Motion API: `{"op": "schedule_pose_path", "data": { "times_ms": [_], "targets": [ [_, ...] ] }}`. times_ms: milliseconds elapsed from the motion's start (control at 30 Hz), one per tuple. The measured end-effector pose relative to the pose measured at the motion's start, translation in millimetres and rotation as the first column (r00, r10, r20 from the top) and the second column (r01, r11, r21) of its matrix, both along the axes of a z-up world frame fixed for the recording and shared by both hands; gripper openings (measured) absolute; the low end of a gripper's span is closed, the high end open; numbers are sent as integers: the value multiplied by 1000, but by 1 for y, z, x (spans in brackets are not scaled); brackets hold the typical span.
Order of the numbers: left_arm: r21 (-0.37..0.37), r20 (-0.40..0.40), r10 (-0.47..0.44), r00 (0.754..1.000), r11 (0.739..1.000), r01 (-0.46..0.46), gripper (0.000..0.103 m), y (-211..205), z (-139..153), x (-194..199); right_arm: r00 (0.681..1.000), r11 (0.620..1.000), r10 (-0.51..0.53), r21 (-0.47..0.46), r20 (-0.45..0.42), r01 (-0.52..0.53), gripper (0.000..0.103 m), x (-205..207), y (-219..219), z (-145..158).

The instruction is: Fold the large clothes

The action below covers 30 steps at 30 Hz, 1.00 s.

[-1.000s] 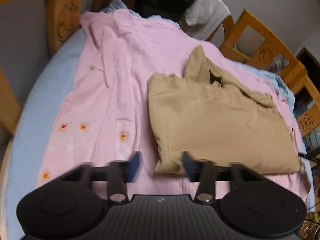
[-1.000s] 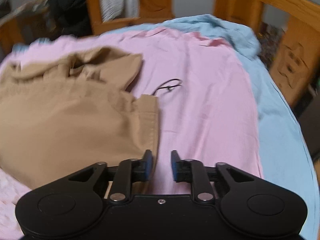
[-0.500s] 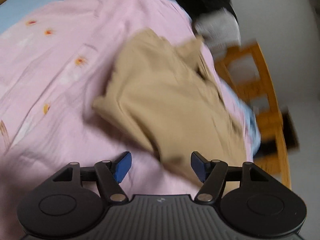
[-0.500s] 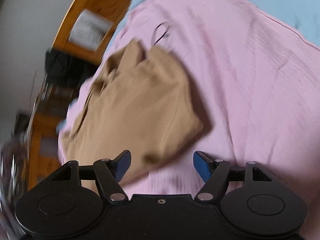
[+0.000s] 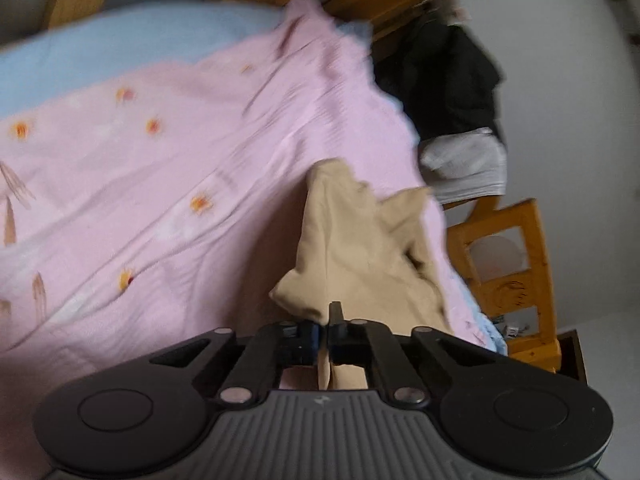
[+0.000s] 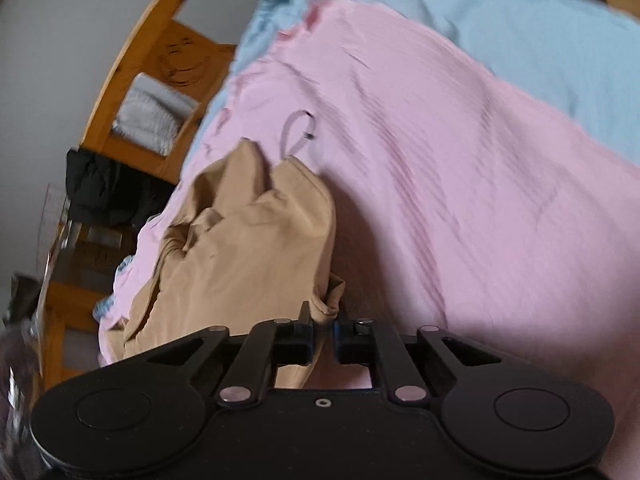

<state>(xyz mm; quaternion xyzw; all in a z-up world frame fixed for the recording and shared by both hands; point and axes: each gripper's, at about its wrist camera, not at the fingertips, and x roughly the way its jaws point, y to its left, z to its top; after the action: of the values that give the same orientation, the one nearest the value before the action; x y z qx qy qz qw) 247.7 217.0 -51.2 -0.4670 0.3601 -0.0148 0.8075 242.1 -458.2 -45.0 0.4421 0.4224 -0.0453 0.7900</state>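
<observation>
Two corners of the tan garment [image 5: 356, 240] are in my jaws: my left gripper [image 5: 327, 330] is pinched tight on a thin fold of it, and my right gripper [image 6: 322, 330] is closed on a bunched corner, the cloth filling the small gap between the pads. The garment hangs from both grips and trails away across the pink sheet [image 5: 160, 184], its far end crumpled and resting there; a thin dark cord [image 6: 298, 136] loops out beyond it. I judge it light and limp, with no stiffness of its own, so it will sag and crease wherever I leave it unsupported. Holding at the hem corners seems best, keeping the edge taut between my hands. Past the sheet lie blue bedding [image 6: 500, 28] and a wooden bed frame [image 6: 168, 52]
</observation>
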Motion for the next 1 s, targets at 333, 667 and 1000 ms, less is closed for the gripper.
{"op": "schedule_pose_path", "data": {
  "times_ms": [333, 667, 1000],
  "targets": [
    [74, -21, -66, 998, 995, 68, 1, -4, 9, -70, 996, 989, 84, -118, -9, -85, 4, -58, -3, 36],
    [106, -74, -85, 994, 990, 93, 51, 0, -5, -69, 991, 922, 135, -367, 2, -125, 32, -71, -3, 46],
    [59, -88, -118, 989, 991, 123, 60, -23, -17, -71, 726, 534, 682, -738, 88, -412, 33, 34, 128, 85]
  ]
}}
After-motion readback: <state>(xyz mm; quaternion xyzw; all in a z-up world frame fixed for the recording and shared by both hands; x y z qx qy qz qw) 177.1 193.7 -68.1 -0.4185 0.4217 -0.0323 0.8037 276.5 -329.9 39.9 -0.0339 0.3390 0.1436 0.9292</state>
